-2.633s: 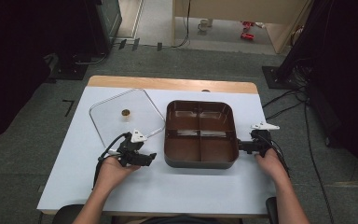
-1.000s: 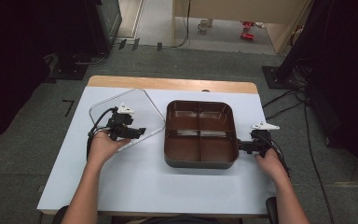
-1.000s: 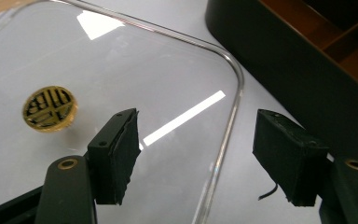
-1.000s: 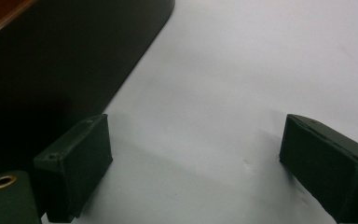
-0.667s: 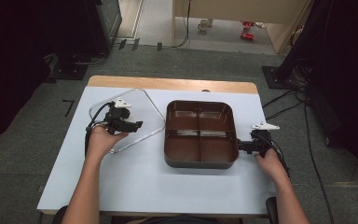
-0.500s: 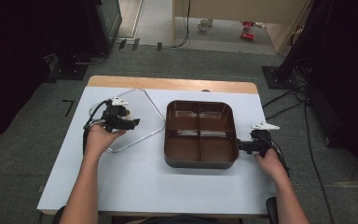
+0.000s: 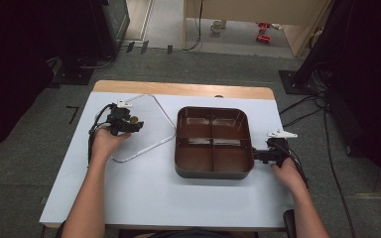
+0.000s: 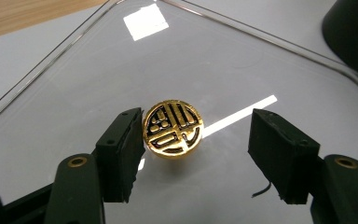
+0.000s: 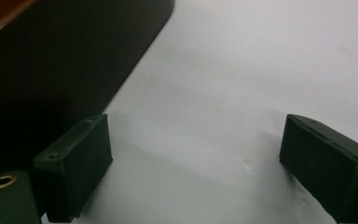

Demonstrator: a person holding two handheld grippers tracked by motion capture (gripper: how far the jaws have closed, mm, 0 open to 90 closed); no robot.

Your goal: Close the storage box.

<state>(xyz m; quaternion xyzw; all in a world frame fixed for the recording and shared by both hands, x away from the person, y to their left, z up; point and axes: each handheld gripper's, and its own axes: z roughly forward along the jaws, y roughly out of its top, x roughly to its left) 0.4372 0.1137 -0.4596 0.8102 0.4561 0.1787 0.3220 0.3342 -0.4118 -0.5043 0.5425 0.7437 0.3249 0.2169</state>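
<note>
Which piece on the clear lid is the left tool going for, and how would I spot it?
On the white table, left of the brown divided tray, lies a clear lid with rounded corners. At its middle sits a small round gold knob between the left tool's open jaws. It is the only shiny gold thing there, with a black cut-out pattern on top.

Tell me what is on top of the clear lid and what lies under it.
On the clear lid sits a round gold knob, between the left gripper's jaws, which have just been closing; a gap remains on one side. Through the lid the pale table shows, nothing else.
</note>
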